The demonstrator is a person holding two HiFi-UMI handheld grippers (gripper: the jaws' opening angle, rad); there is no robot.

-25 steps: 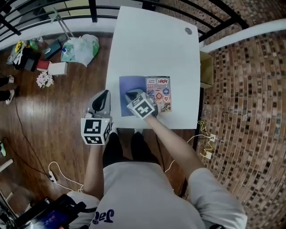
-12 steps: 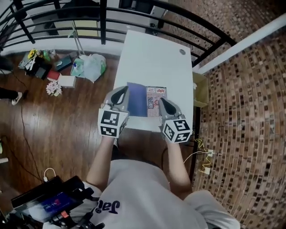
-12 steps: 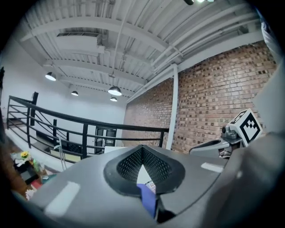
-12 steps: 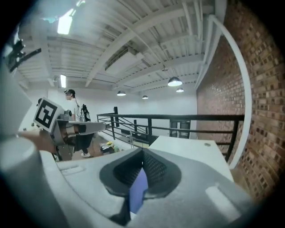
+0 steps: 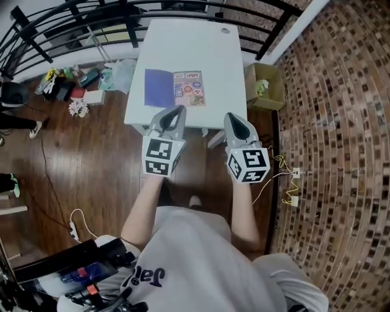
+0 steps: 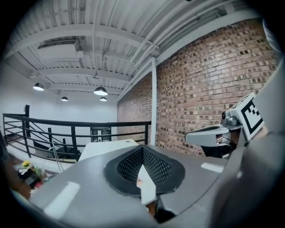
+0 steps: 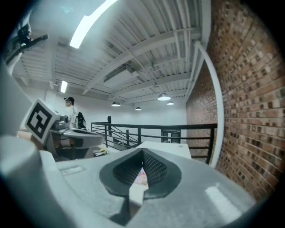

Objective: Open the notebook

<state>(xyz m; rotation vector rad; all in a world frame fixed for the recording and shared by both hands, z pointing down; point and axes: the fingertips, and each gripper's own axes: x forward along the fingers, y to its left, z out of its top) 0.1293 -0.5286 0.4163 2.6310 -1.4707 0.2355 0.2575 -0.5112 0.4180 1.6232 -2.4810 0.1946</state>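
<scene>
The notebook (image 5: 175, 88) lies open on the white table (image 5: 183, 42), a blue page on the left and a sticker-covered page on the right. Both grippers hang in the air short of the table's near edge, pointing roughly level toward it. My left gripper (image 5: 177, 111) has its jaws together with nothing between them, and in the left gripper view its pads (image 6: 153, 167) meet. My right gripper (image 5: 233, 117) is shut and empty too. Only a sliver of the sticker page shows between each gripper's pads in its own view.
A black railing (image 5: 73, 18) runs behind the table. A cardboard box (image 5: 263, 85) sits on the floor to the table's right, against the brick wall (image 5: 341, 122). Bags and clutter (image 5: 91, 79) lie at the left. Cables (image 5: 286, 177) trail on the floor by my right hand.
Both grippers have pulled back off the table toward the body and risen. The right gripper has left the notebook, which stays open. The head view has backed away.
</scene>
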